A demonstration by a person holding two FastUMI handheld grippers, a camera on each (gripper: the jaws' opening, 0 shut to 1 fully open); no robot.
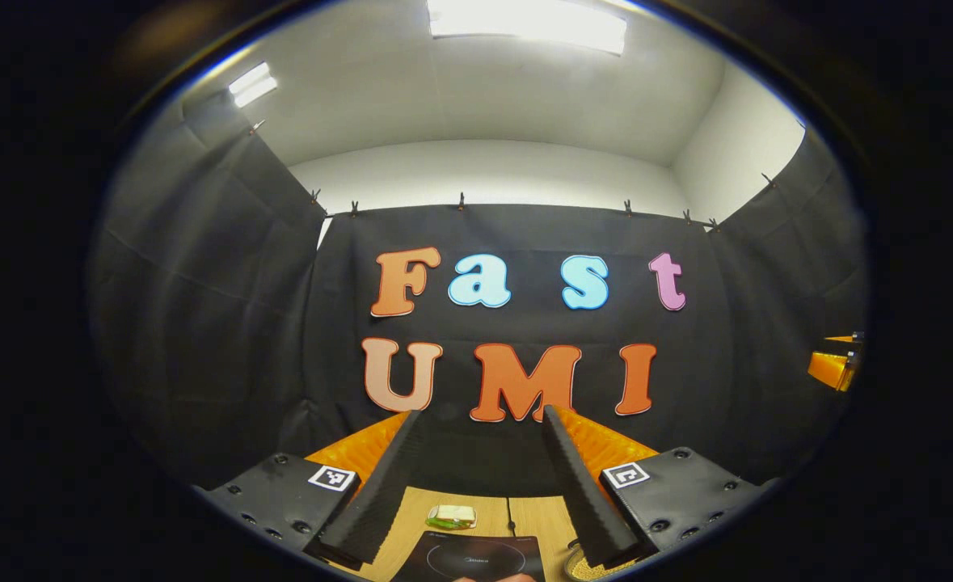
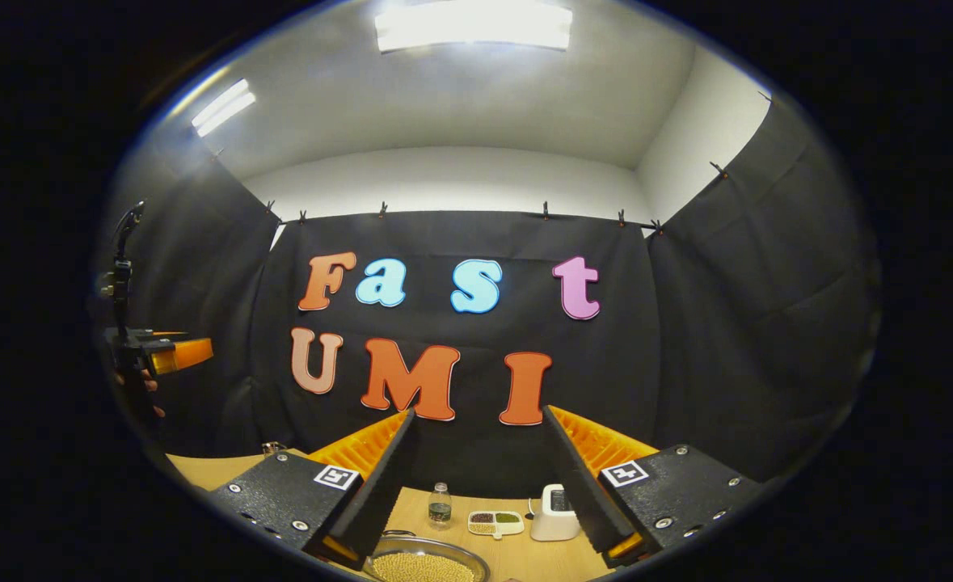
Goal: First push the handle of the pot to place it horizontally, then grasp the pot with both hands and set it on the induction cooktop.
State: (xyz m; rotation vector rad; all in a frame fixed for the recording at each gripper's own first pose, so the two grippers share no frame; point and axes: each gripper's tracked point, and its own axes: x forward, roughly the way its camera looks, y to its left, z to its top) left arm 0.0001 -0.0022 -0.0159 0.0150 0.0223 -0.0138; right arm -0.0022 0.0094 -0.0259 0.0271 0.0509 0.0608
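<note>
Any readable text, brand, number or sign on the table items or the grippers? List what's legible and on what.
None legible.
Induction cooktop: faint mark by its ring, too blurred to read.
Bottle: label too small to read.
White device: panel too small to read.
Left gripper and right gripper: square markers with black-and-white patterns, no words.

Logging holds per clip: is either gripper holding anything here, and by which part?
Nothing is held. The left gripper and right gripper are both open, raised above the table.
</note>
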